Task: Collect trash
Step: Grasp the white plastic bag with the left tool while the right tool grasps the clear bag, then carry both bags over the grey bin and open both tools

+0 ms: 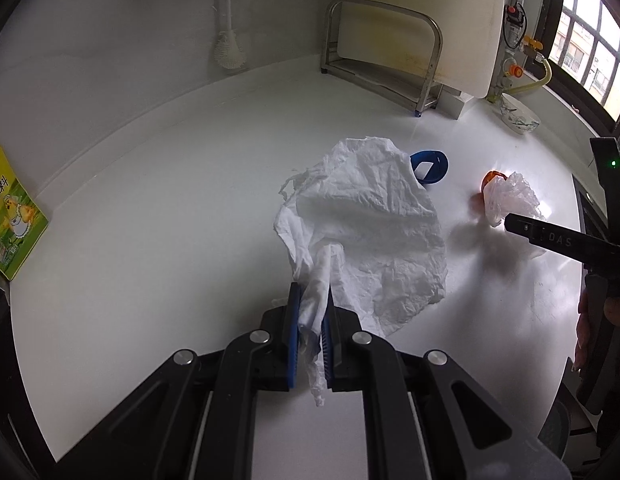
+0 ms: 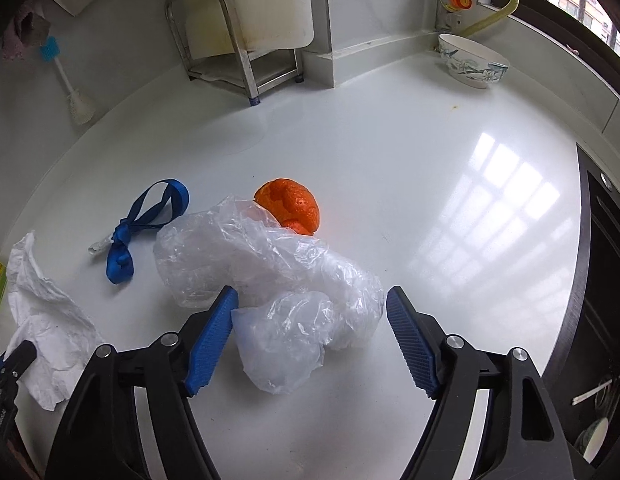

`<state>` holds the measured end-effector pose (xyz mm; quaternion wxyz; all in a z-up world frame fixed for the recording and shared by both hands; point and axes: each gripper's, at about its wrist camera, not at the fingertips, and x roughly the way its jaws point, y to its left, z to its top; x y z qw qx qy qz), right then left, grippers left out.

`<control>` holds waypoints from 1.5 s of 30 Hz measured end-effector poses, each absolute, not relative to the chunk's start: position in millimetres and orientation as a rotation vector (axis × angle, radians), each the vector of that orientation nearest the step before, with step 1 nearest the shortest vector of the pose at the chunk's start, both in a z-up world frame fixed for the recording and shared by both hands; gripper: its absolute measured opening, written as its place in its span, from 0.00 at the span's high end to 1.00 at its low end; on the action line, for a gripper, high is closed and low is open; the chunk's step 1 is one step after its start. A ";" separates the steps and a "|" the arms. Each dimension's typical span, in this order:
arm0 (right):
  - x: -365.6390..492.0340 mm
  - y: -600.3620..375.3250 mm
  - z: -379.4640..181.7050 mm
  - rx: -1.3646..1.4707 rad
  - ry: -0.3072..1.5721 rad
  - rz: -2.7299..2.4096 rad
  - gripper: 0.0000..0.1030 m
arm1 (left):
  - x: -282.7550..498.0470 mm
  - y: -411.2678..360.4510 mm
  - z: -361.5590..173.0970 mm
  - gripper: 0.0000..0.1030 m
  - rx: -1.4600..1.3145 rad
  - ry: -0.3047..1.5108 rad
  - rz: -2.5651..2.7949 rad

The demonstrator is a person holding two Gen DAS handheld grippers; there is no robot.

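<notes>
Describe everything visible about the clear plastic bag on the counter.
The clear plastic bag is a thin, translucent, crumpled film bunched into several puffy lobes. It lies on the white counter, and its far edge overlaps the orange peel. The blue ribbon lies apart on its left. Its near lobe sits between the jaws of the right gripper, which stand apart; one blue pad meets the film, the other is clear of it. Nothing is visible inside.
</notes>
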<state>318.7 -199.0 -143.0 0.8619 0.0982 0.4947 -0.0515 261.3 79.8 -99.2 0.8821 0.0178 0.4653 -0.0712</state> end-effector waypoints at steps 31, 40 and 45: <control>160.8 -199.5 -88.7 0.294 0.934 -0.045 0.62 | 182.2 30.8 -57.4 0.90 0.063 0.917 -0.269; 93.8 -227.7 -85.3 0.311 0.934 -0.033 0.62 | 129.3 -0.3 -41.5 0.90 0.066 0.906 -0.263; 54.2 -249.2 -85.4 0.312 0.943 -0.023 0.62 | 92.8 -24.7 -36.3 0.90 0.060 0.909 -0.267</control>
